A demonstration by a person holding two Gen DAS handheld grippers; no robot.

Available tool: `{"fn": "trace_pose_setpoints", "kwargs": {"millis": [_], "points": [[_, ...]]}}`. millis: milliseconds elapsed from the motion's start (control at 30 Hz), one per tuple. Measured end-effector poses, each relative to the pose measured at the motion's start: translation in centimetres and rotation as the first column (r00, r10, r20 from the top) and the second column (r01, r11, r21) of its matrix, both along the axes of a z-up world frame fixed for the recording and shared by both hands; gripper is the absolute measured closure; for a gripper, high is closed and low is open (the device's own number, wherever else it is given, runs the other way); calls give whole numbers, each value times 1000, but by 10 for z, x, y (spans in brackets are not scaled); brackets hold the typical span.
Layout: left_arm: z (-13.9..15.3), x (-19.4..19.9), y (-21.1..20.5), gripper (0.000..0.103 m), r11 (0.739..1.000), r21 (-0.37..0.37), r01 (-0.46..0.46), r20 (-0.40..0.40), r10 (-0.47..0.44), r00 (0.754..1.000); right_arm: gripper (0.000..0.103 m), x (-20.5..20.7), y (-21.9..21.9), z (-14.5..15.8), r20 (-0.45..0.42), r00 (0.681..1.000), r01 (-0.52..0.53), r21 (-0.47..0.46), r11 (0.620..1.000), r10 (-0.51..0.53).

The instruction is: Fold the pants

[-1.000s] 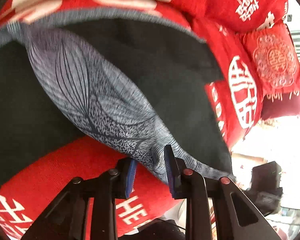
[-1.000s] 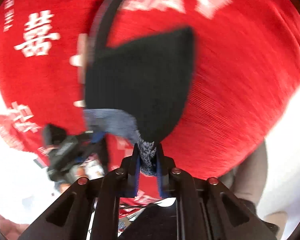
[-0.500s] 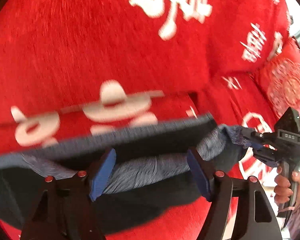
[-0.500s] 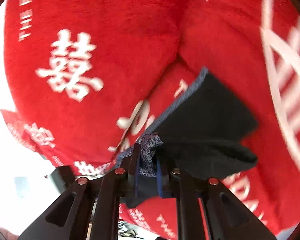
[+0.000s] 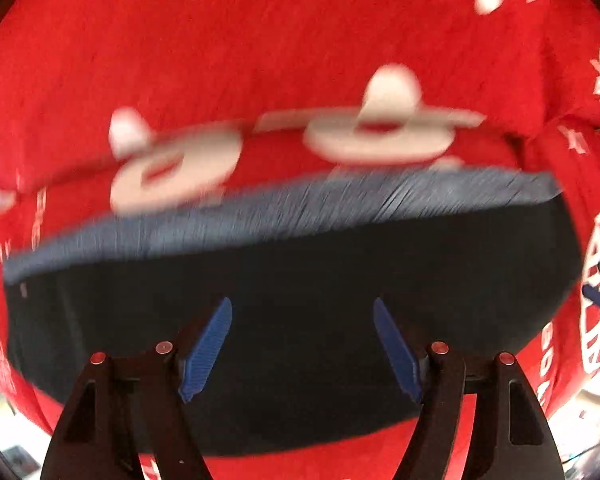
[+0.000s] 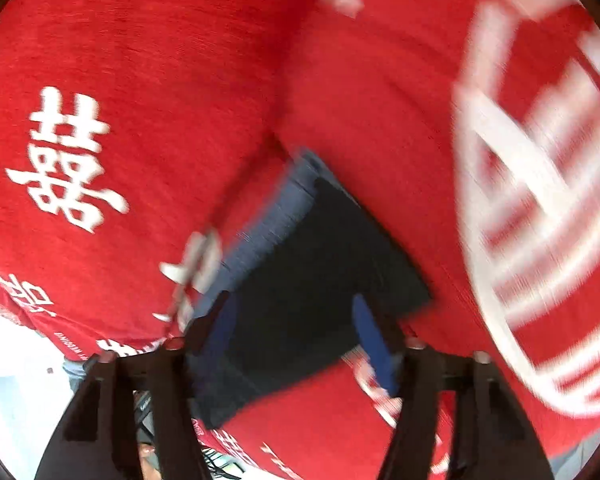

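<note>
The pants lie flat as a dark folded slab on the red cover, with a blue-grey band running along the far edge. Both tools are off the cloth: the left gripper has its blue pads spread wide with nothing between them, and the right gripper is spread apart too, over the near end of the same slab. Nothing is pinched in either one.

Judging from that, a fold looks just laid down and let go, so the step in hand is probably the pause between folds (or the end, hard to say from these shots). If another fold is wanted, the next move calls for picking an edge or two corners on one short side, closing on the full stack of layers rather than only the top one, and carrying it over so the edges line up. Soft ground underneath will make it easy to grab cover along with the pants.

The surface is cushiony red fabric with big white characters and lettering, and a seam runs between two padded parts, like a sofa or bed. Both views are motion-blurred. The room barely shows, only bright slivers at the lower corners.
</note>
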State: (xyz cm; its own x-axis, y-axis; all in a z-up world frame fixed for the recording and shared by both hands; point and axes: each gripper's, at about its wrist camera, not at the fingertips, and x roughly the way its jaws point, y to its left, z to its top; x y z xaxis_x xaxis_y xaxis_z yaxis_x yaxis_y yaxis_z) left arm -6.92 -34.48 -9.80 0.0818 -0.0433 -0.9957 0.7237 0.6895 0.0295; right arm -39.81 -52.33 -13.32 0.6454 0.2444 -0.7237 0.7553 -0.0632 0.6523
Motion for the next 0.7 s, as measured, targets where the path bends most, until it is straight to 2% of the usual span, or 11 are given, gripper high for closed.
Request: {"fn": "trace_pose_setpoints", "kwargs": {"millis": [100,133,167,267,333,400,433,467,533,633,700], "points": [[-15,1,15,28,998,40,-46,-6,46,999,59,-8,6,-28,-1,998,64,50,997,-65],[-19,2,18,28,997,47,-53,-6,53,999,74,-6,5,-34,21,996,80,48,996,-81],[-20,2,18,28,997,46,-54,-5,55,998,97,-3,4,-36,31,996,77,47,996,-78],[-22,3,21,28,998,40,-51,-12,52,999,97,-3,11,-33,19,999,44,17,999,-44],[-23,4,22,28,998,42,-44,-16,45,999,97,-13,20,-37,11,999,49,42,998,-49],[-20,2,22,28,998,41,-45,-16,46,999,91,-19,25,-36,4,999,39,27,999,-40],[-20,2,23,28,998,39,-49,-16,50,999,83,-21,27,-36,-5,999,39,22,999,-39],[-21,2,23,28,998,38,-51,-16,52,999,63,-23,28,-37,0,999,49,25,999,-49],[-22,1,24,28,998,32,-51,-11,51,999,49,-26,27,-41,17,997,76,23,997,-77],[-24,-2,32,23,998,36,-50,-1,50,999,50,-23,23,-60,62,987,141,72,987,-146],[-22,2,38,23,997,41,-60,-17,61,998,79,-19,20,-71,59,983,164,128,978,-173]]}}
